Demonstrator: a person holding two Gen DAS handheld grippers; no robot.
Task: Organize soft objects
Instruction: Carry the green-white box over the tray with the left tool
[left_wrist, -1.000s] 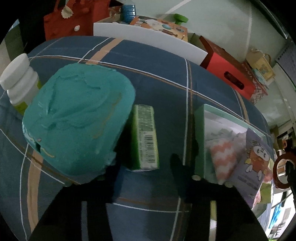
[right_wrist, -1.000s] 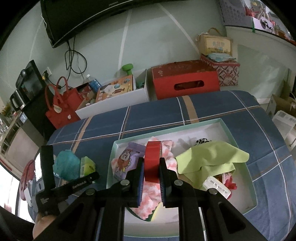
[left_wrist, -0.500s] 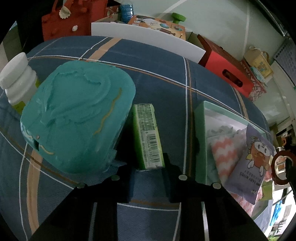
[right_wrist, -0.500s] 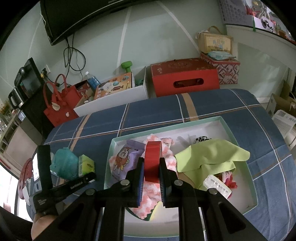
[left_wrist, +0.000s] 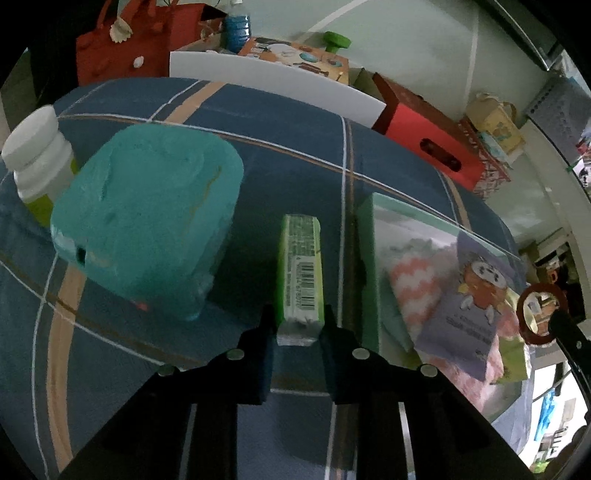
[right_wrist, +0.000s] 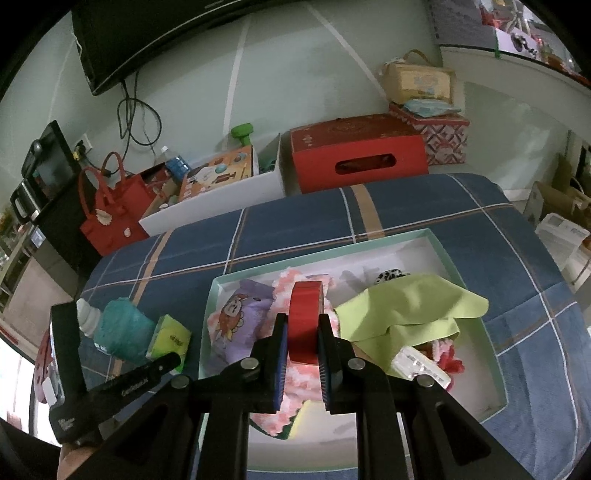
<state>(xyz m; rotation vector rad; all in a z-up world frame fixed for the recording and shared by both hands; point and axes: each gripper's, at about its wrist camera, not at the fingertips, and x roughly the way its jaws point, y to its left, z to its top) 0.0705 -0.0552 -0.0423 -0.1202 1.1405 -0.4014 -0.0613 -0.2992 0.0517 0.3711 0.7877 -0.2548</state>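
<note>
Now that its jaws have just been closing, the left claw (left_wrist: 298, 325) pinches the green sponge pack (left_wrist: 301, 273), lifting it off the bed; the right claw (right_wrist: 303, 334) stays clamped on a red tape roll (right_wrist: 304, 317) above the box (right_wrist: 476, 317).

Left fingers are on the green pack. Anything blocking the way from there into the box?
Only the box's near wall: the green pack sits on the blanket just left of it and must be lifted over. Just inside lie a purple pouch and a pink-and-white cloth, so it would land on them. The left gripper has just been closing on the pack.
</note>
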